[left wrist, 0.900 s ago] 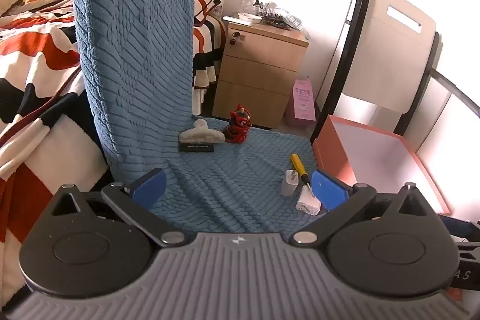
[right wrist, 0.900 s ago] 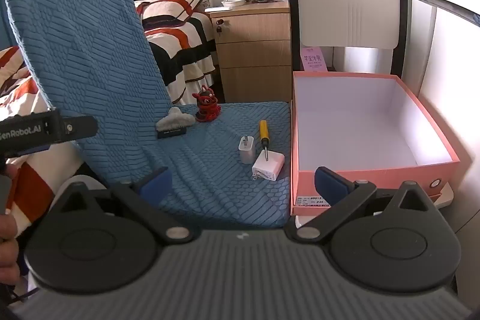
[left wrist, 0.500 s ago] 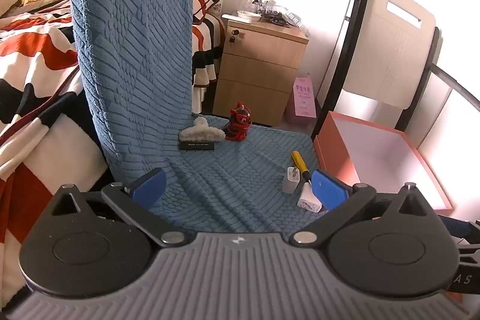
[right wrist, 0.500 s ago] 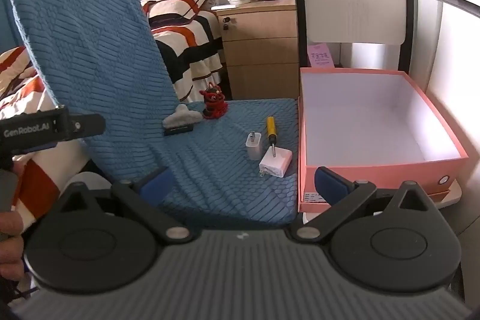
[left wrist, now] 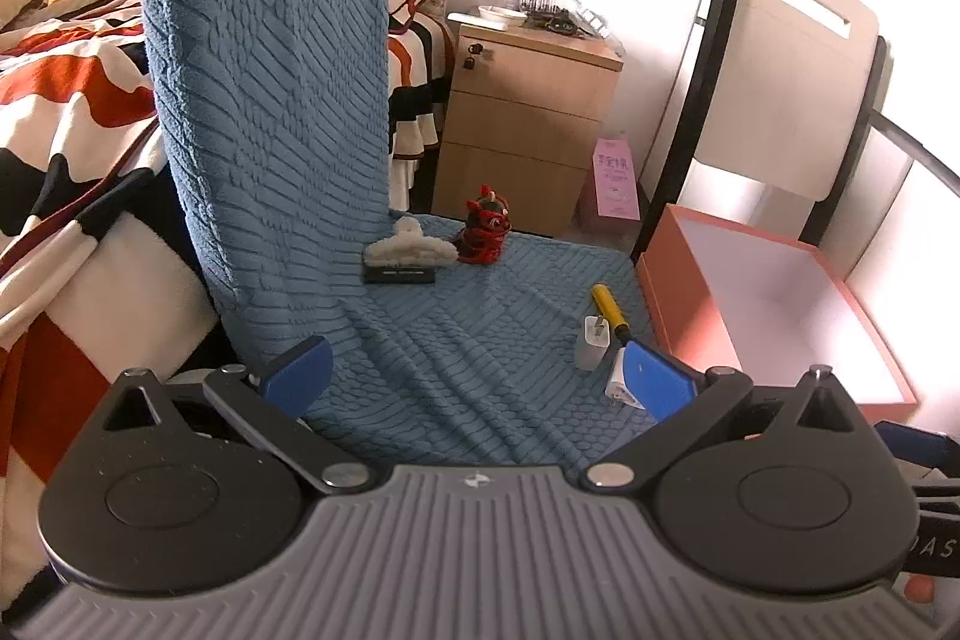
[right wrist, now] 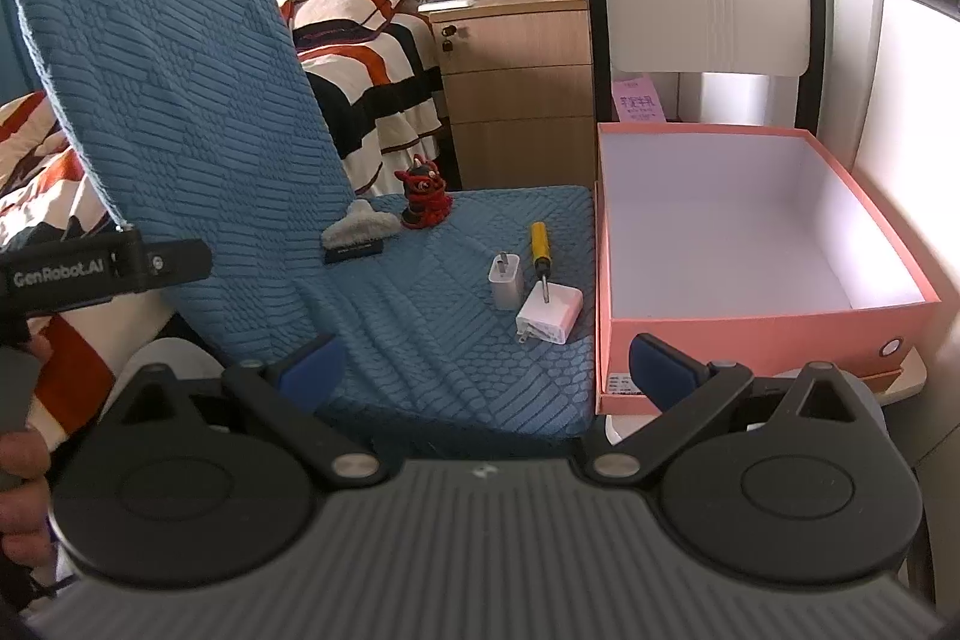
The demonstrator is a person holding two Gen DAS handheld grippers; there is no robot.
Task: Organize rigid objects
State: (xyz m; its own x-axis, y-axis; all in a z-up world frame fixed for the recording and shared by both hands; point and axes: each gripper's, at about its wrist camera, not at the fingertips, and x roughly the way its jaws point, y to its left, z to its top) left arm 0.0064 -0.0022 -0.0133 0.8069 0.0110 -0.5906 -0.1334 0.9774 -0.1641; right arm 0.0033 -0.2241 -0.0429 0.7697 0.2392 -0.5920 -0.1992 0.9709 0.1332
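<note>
Five small items wait on the blue-covered chair seat (right wrist: 456, 340): a yellow-handled screwdriver (right wrist: 540, 244) whose tip rests on a large white charger (right wrist: 551, 314), a smaller white plug (right wrist: 506, 280) just beside them, and farther back a red figurine (right wrist: 424, 197) next to a fluffy white hair clip (right wrist: 359, 231) with a black bar at its front. The pink box (right wrist: 756, 325), open and empty, stands against the seat's edge, ahead of the right gripper's (right wrist: 487, 361) outer jaw. Over the past second both cameras have crept slightly closer to the seat; nothing has been lifted, so sorting has, by all appearances, not begun. The charger cluster lies ahead of the right gripper, between its jaws, and near the left gripper's (left wrist: 477, 376) right-hand fingertip (left wrist: 657, 381), which hides part of the big charger. Both grippers tilt downward toward the seat, jaws spread fully wide and holding nothing.
</note>
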